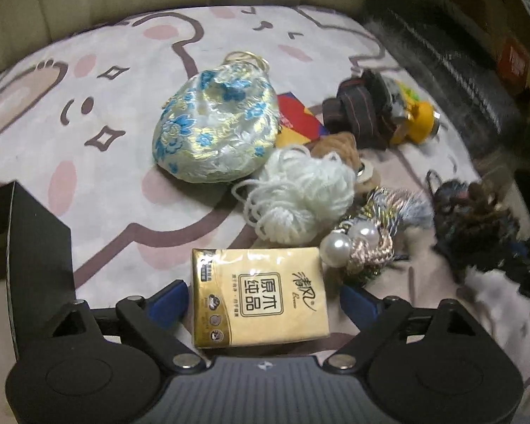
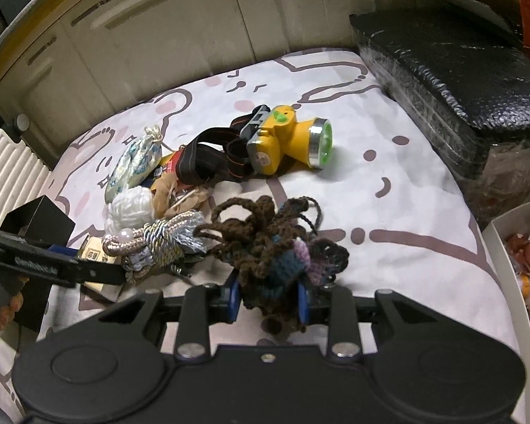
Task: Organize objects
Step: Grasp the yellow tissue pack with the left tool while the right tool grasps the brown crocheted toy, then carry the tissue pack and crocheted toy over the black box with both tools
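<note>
My left gripper [image 1: 261, 298] is open, its blue fingertips either side of a gold tissue pack [image 1: 258, 296] lying on the cartoon bedsheet [image 1: 99, 113]. My right gripper [image 2: 266, 295] is shut on a dark crocheted yarn doll [image 2: 275, 247], which also shows blurred in the left wrist view [image 1: 477, 219]. Beside them lie a white yarn ball [image 1: 300, 194], a blue-floral brocade pouch [image 1: 215, 130], a pearl tassel cord [image 1: 364, 243], a brown plush toy [image 1: 346, 148] and a yellow headlamp [image 2: 286, 137] with a black strap.
A black box [image 1: 35, 247] stands at the left. A black foam-wrapped block [image 2: 452, 70] lies at the right. A white tray [image 2: 505, 243] with pink items sits at the far right. Cream cabinet doors [image 2: 159, 35] stand behind the bed.
</note>
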{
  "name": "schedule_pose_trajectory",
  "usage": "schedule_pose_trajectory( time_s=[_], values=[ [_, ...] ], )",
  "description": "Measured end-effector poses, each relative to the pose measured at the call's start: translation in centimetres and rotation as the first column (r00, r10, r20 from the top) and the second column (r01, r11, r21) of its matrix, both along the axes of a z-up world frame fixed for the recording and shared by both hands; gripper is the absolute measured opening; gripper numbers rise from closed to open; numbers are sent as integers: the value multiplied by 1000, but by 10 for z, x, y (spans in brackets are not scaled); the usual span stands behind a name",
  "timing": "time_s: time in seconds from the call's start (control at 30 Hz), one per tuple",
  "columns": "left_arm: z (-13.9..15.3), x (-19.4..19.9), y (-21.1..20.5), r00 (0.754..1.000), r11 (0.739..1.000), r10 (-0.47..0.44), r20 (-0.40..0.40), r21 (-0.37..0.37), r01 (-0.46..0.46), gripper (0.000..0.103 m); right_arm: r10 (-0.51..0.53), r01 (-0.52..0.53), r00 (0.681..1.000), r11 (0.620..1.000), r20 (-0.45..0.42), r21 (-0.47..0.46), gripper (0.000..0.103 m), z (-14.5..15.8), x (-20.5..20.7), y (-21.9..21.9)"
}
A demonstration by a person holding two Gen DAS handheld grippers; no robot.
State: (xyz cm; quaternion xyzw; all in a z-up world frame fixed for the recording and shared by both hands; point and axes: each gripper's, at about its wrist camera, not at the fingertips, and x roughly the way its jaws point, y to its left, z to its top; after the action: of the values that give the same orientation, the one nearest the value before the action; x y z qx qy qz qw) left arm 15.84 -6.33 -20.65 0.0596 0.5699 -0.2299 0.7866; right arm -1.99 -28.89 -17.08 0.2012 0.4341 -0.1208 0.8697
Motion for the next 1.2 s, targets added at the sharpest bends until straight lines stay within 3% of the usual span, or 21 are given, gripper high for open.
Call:
schedule_pose_trajectory(
  time_s=[0.13,0.47,0.9,1.2],
  values=[
    [-1,-1,-1,999,999,-3,33,49,1,77,5,-5,1000,1000,-1,-4,32,-1,0,1],
    [18,-10,17,998,999,41,39,5,-42,74,-12,12,999,1000,30,-7,30,10,-8,3],
    [102,-34,29,978,995,69,198,-79,-55,74,-1,16,988,995,155,-96,30,76,-6,8],
    [142,-50,39,953,989,117,278,-125,-85,75,42,-11,977,989,211,-145,30,122,3,21]
  ],
)
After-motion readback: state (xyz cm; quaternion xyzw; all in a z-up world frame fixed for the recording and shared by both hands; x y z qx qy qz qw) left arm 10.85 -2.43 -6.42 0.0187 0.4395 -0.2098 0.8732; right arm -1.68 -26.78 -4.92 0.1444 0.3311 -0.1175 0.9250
